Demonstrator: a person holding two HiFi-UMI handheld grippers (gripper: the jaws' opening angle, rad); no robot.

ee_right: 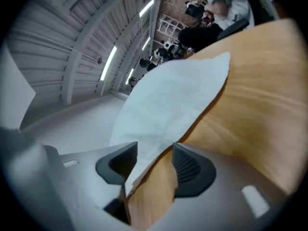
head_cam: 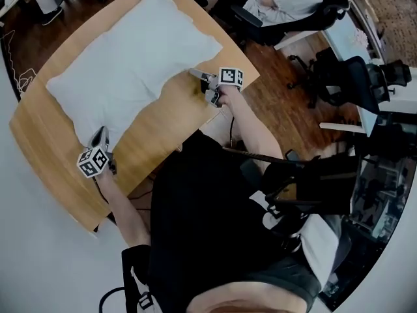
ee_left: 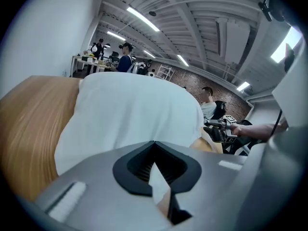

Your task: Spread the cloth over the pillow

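White cloth (head_cam: pixel 133 67) covers the curved wooden table's (head_cam: pixel 169 124) middle; left gripper (ee_left: pixel 154 144) pinches its near corner. Right gripper's (ee_right: pixel 155 155) jaws gape, another corner loose between them

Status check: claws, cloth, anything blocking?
Left claw shut at cloth near corner, pinch unclear. Right claw open, cloth edge between its jaws. Cloth spread on wooden table. No obstruction seen.

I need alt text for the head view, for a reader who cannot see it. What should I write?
Seen from above, a person in black works at a curved wooden table where a white cloth lies spread. The left claw, closed, is at its near left corner; the right claw, open, is at its near right edge.
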